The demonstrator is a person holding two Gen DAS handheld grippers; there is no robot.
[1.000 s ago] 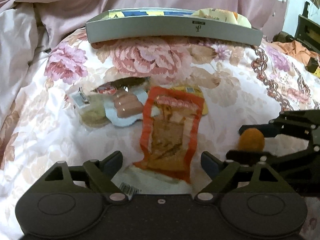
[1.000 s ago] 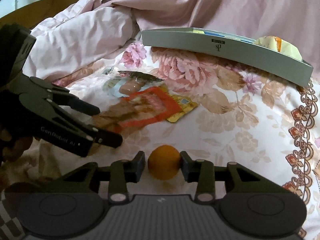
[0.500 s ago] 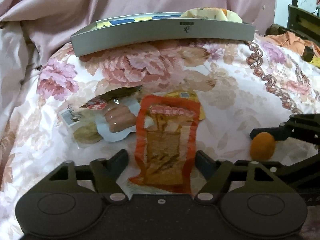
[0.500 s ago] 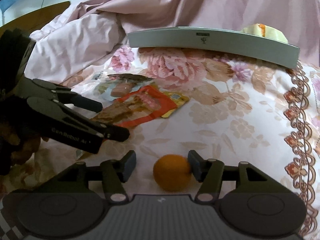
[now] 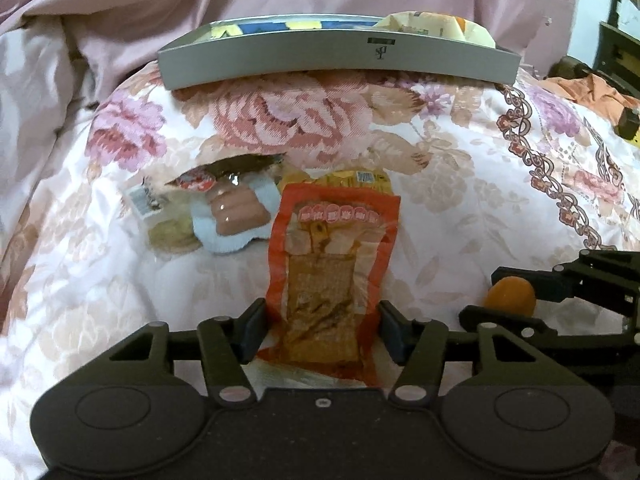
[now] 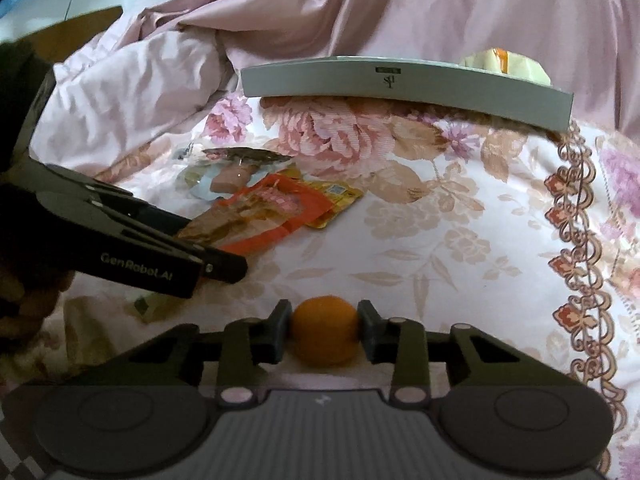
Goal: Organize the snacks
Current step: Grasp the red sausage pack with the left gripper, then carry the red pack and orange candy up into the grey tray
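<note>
An orange-red snack packet [image 5: 332,264] [image 6: 272,208] lies on the flowered bedspread. My left gripper [image 5: 322,328] [image 6: 208,246] straddles its near end, jaws closing, pads just at the packet's two side edges and the foil not pinched. My right gripper [image 6: 323,330] is shut on a small round orange [image 6: 323,334] [image 5: 510,294], low over the bedspread to the right of the left gripper. A grey tray [image 5: 340,60] [image 6: 400,84] sits at the far side with several packets in it.
Beside the red packet lie a sausage pack [image 5: 236,216], a clear biscuit pack [image 5: 168,232], a dark packet [image 5: 236,166] and a yellow packet [image 5: 352,178]. A pale wrapper [image 5: 436,26] rises above the tray's rim. Pink bedding is heaped behind and left.
The left jaws have narrowed around the red packet and now sit lower on it. The right jaws opened briefly, then shut on the orange again.
</note>
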